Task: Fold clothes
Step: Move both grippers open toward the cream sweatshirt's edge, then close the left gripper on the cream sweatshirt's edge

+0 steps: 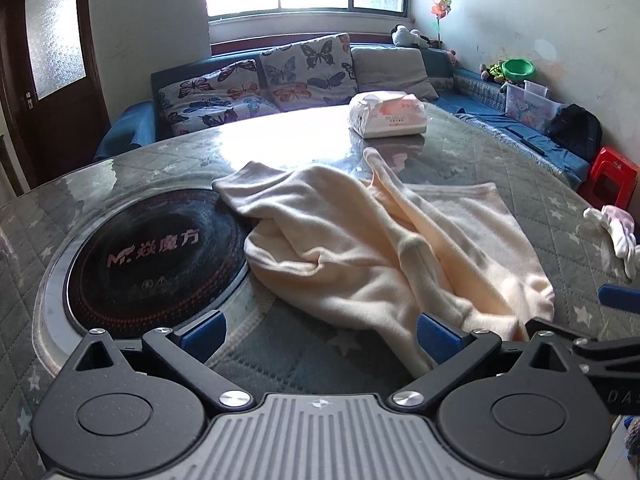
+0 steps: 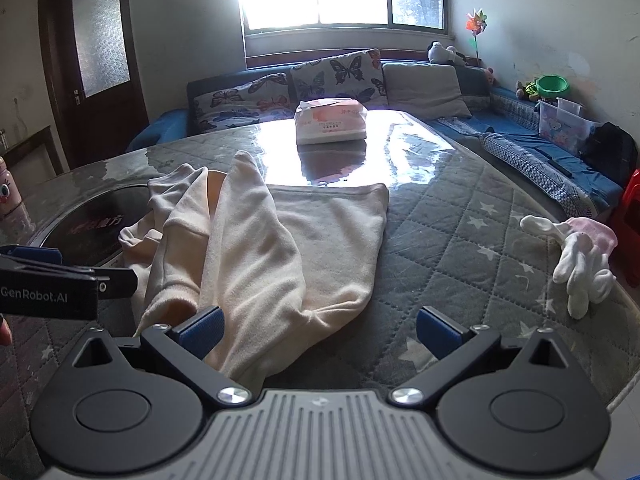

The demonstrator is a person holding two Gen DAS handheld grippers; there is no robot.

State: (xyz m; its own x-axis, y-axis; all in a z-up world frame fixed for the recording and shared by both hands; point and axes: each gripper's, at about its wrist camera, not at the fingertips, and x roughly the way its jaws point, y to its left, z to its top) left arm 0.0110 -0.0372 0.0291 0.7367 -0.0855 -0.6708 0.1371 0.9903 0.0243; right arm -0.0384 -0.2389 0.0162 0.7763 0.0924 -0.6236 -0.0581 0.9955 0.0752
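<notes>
Your left gripper (image 1: 322, 330) has its jaws wide apart, nothing between them. It hangs low over the near edge of the worktop (image 1: 304, 356), with the garment's near edge just ahead of the right finger pad (image 1: 434, 334).

Your right gripper (image 2: 319, 330) is the same: jaws spread, gripping nothing. Its left pad (image 2: 204, 330) sits right at the garment's near hem; contact can't be confirmed from this angle. Each gripper shows at the edge of the other's view, so the two are close side by side.

The cream garment (image 1: 384, 248) lies crumpled on the worktop, mid-surface and toward the near side. One long sleeve or leg section (image 2: 248, 240) is draped over the flat body panel, and a ribbed hem runs across the far side. Its left part overlaps the rim of the round black induction hob (image 1: 156, 252) set into the worktop.

The worktop has a quilted grey star-print cover under a clear glossy sheet.

- Tissue pack (image 1: 388, 114): far centre of the worktop, well apart from the garment.
- White and pink gloves (image 2: 580, 256): right edge of the worktop, apart from the garment.
- Sofa with butterfly cushions (image 1: 256, 88) behind the worktop, under the window.
- Red stool (image 1: 612, 176) at the far right, off the worktop.
</notes>
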